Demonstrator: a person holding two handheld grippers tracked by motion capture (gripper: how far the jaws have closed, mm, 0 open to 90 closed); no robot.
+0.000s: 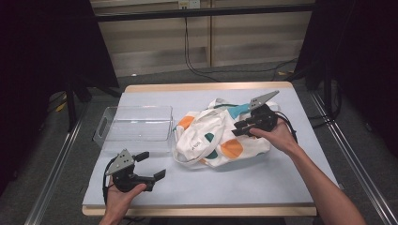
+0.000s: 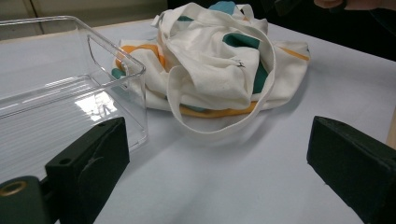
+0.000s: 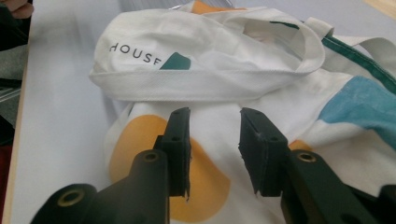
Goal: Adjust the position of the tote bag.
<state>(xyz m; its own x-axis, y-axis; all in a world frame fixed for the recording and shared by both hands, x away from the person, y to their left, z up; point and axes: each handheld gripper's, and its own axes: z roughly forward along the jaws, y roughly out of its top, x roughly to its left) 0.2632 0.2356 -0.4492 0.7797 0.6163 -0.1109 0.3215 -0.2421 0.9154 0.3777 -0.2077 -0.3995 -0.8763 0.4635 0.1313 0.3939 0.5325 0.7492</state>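
Note:
A white cloth tote bag (image 1: pixel 211 138) printed with orange, teal and blue shapes lies crumpled at the middle of the table. My right gripper (image 1: pixel 236 129) hovers over the bag's right half, its jaws pointing left. In the right gripper view the right gripper (image 3: pixel 215 116) has its jaws partly apart above an orange patch of the bag (image 3: pixel 196 60), with no fabric pinched between them. One strap (image 3: pixel 205 84) lies folded just beyond them. My left gripper (image 1: pixel 152 165) rests near the front left edge, wide open and empty. Ahead of the left gripper (image 2: pixel 217 163) is the bag (image 2: pixel 210 70).
A clear plastic bin (image 1: pixel 133 108) stands empty on the left, touching the bag's left side; its near corner (image 2: pixel 137 100) is close to my left jaw. A pale blue mat (image 1: pixel 234 183) covers the table. Dark stands and cables surround the table.

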